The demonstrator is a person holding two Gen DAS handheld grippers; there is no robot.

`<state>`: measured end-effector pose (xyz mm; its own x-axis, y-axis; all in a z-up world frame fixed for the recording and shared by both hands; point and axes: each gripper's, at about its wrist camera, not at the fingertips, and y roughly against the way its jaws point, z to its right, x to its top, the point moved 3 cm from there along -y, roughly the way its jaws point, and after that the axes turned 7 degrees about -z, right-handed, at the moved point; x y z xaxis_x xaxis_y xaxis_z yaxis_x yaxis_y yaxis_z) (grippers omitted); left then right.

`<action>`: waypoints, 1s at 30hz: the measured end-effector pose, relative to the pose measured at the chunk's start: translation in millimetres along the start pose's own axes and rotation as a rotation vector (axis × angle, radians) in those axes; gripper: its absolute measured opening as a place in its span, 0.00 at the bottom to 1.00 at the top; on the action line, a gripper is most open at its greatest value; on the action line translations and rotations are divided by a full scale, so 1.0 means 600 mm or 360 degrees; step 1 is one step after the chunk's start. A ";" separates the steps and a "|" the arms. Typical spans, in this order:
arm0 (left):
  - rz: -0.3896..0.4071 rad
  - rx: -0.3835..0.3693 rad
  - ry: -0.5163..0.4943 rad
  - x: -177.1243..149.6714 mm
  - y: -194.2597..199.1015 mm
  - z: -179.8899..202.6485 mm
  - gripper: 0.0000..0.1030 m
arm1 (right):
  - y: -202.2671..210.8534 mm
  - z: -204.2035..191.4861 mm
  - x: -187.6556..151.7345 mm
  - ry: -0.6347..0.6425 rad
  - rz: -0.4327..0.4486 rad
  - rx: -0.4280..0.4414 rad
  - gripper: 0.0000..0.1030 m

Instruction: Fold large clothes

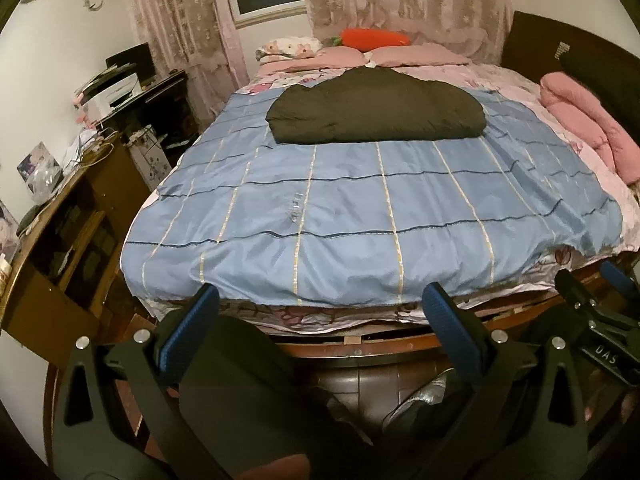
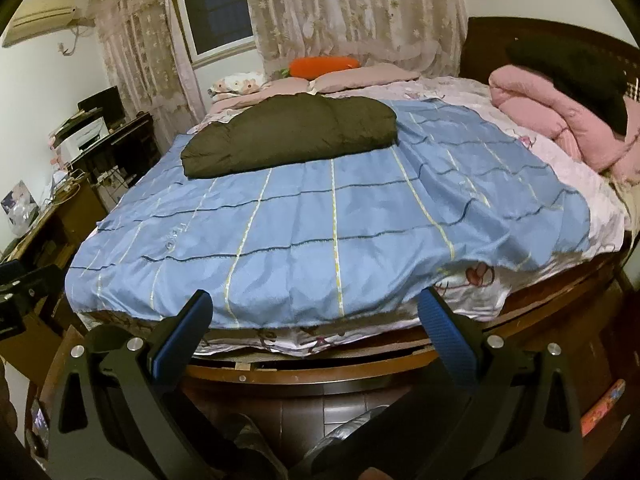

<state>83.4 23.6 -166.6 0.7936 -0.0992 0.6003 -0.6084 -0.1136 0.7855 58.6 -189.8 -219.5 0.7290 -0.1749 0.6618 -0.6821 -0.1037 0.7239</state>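
A dark olive padded garment (image 1: 374,110) (image 2: 290,134) lies folded into a thick bundle on the far half of a blue checked cover (image 1: 360,216) (image 2: 320,232) spread over the bed. My left gripper (image 1: 320,300) hangs open off the bed's near edge, its blue-padded fingers wide apart with nothing between them. My right gripper (image 2: 316,308) is open too, held at the same near edge, empty. The right gripper's body also shows at the right edge of the left wrist view. Both grippers are well short of the garment.
Pink pillows (image 1: 420,56) and an orange plush carrot (image 1: 374,38) lie at the bed's far end. A pink quilt (image 2: 560,128) is heaped on the right. A wooden desk (image 1: 68,216) with clutter stands to the left. A person's legs and shoes (image 1: 416,408) are below.
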 end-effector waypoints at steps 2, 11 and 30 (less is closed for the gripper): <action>-0.0002 -0.0024 0.0000 0.001 0.001 0.004 0.98 | -0.005 0.003 -0.007 -0.0004 -0.0014 0.0006 0.99; -0.0012 -0.0068 0.0015 0.004 0.002 0.005 0.98 | -0.019 0.012 -0.030 -0.0014 -0.0059 0.0029 0.99; -0.0004 -0.0048 -0.0012 0.010 0.002 0.016 0.98 | -0.020 0.019 -0.037 -0.0019 -0.0065 0.0027 0.99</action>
<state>87.2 13.1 -163.6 0.7949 -0.1066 0.5973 -0.6058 -0.0843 0.7911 50.0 -196.0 -245.3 0.7557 -0.1818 0.6292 -0.6526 -0.1273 0.7469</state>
